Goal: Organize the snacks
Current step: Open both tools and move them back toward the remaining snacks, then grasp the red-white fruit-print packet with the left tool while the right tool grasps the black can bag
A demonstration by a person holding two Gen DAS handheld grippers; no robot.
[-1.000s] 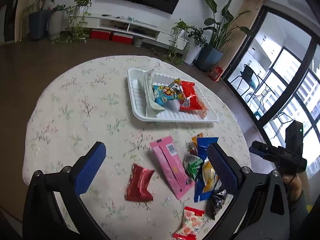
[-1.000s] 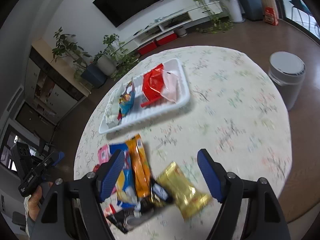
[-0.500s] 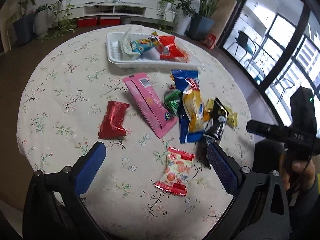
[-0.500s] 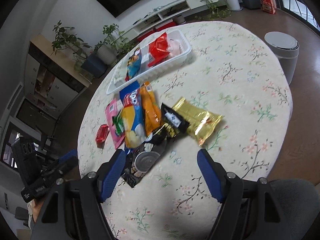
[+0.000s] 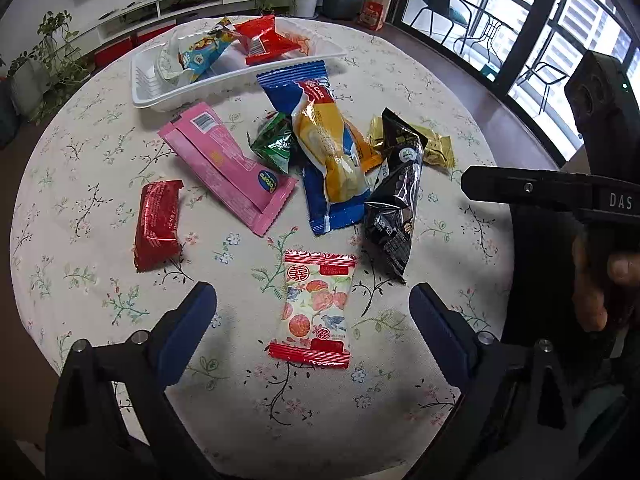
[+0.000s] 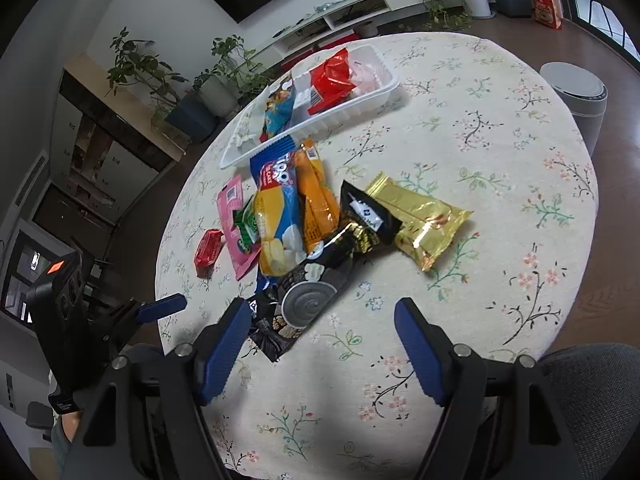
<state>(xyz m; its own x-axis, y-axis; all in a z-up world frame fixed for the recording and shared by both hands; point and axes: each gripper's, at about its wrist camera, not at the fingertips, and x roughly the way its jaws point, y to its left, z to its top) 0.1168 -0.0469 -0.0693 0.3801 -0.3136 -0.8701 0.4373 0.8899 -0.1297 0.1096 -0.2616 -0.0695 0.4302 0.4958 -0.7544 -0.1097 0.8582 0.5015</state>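
A white tray (image 5: 160, 94) at the table's far side holds several snack packets; it also shows in the right wrist view (image 6: 352, 114). Loose snacks lie in front of it: a red-and-white fruit packet (image 5: 314, 308), a small red packet (image 5: 158, 224), a pink packet (image 5: 230, 164), a blue-and-yellow packet (image 5: 328, 152), a black packet (image 5: 396, 204) and a gold packet (image 6: 424, 218). My left gripper (image 5: 312, 312) is open, its fingers either side of the fruit packet and above it. My right gripper (image 6: 320, 330) is open and empty, close over the black packet's (image 6: 308, 300) near end.
The round table has a floral cloth (image 5: 80, 152). A grey bin (image 6: 580, 96) stands on the floor beyond the table's right edge. Potted plants (image 6: 216, 80) and a low TV cabinet (image 6: 360, 20) stand at the back wall. Large windows (image 5: 560, 40) are at the right.
Both grippers have pulled back toward the table's near edge and lowered. The fruit packet now lies between my left fingers. Both stayed open.
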